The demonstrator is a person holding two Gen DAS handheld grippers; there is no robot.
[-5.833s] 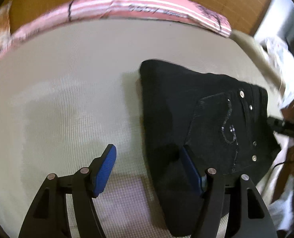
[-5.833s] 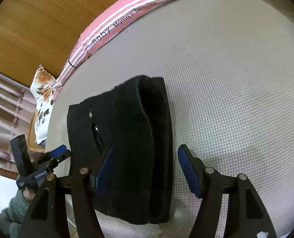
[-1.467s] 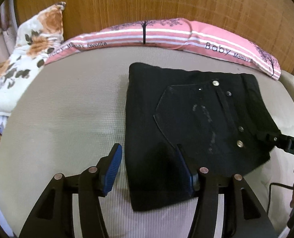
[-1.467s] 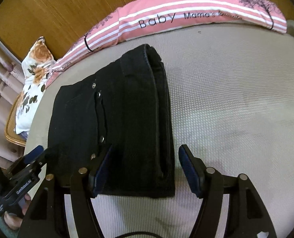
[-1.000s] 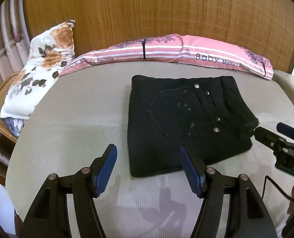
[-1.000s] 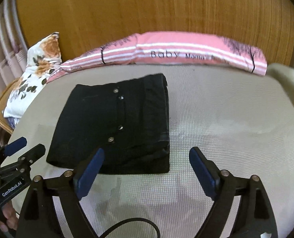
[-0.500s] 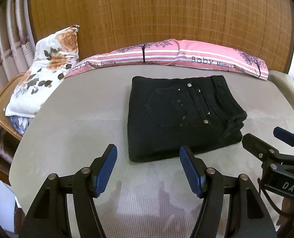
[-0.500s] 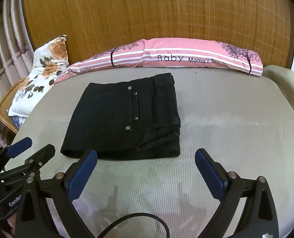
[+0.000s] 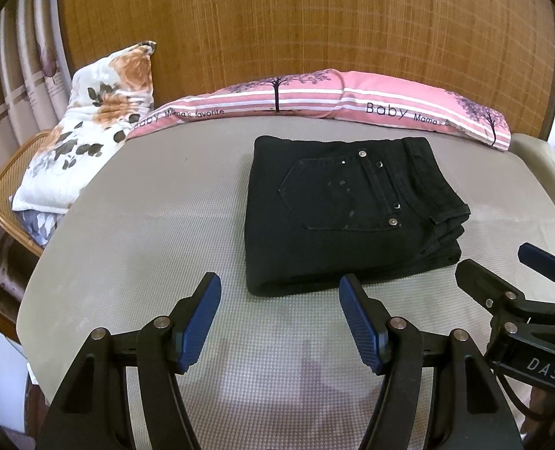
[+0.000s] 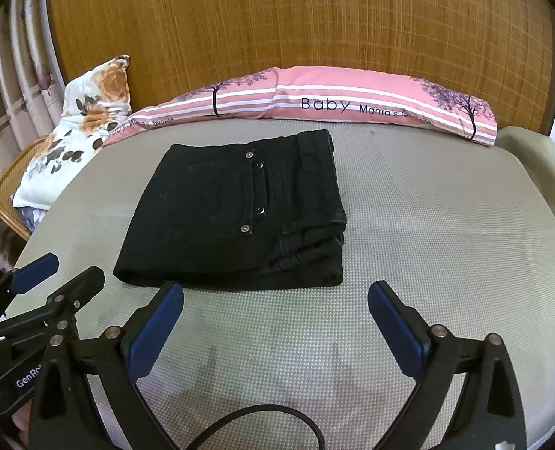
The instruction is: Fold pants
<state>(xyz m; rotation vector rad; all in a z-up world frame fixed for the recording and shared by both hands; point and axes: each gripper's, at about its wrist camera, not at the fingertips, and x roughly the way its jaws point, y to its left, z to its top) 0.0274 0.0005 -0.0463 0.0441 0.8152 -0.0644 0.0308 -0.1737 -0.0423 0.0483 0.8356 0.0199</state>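
The black pants [image 9: 345, 210] lie folded into a compact rectangle on the grey mattress [image 9: 157, 225], back pocket and rivets facing up. They also show in the right wrist view [image 10: 240, 213]. My left gripper [image 9: 279, 307] is open and empty, held above the mattress just in front of the pants. My right gripper [image 10: 275, 318] is open and empty, also in front of the pants and apart from them. The right gripper shows at the right edge of the left wrist view [image 9: 502, 273]; the left gripper shows at the left of the right wrist view [image 10: 52, 281].
A pink striped bolster [image 9: 352, 101] lies along the back against a bamboo-mat wall [image 9: 296, 18]. A floral pillow [image 9: 90, 120] sits on a wicker chair [image 9: 3, 187] at the left. A black cable [image 10: 262, 420] loops in front.
Both grippers have pulled back and up from the folded pants, which now lie farther away. The pants have not moved. Both grippers stay open.
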